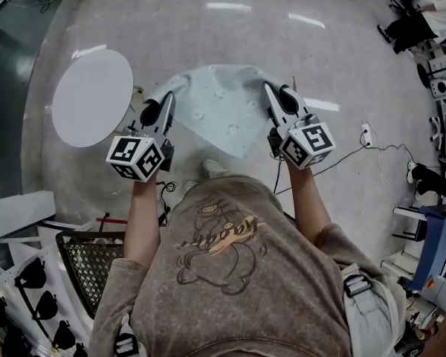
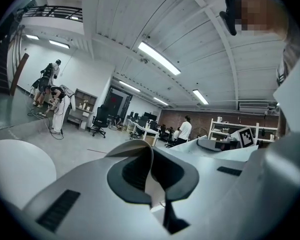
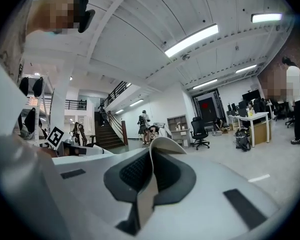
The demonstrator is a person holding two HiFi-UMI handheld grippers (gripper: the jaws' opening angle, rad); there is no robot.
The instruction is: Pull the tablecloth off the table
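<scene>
The pale blue tablecloth (image 1: 221,111) hangs spread in the air between my two grippers, off the round white table (image 1: 93,97), which stands bare to the left. My left gripper (image 1: 166,101) is shut on the cloth's left corner. In the left gripper view a folded edge of the cloth (image 2: 146,156) sticks up from between the closed pads of the left gripper (image 2: 151,173). My right gripper (image 1: 270,89) is shut on the right corner; in the right gripper view the cloth edge (image 3: 160,146) is pinched in the right gripper (image 3: 151,174). Both point upward and away from the person.
A black mesh basket (image 1: 93,262) and white racks (image 1: 22,296) stand at the lower left. Cables and a power strip (image 1: 366,134) lie on the grey floor to the right. Office chairs (image 2: 99,120), desks and people stand far off; stairs (image 3: 110,131) rise in the distance.
</scene>
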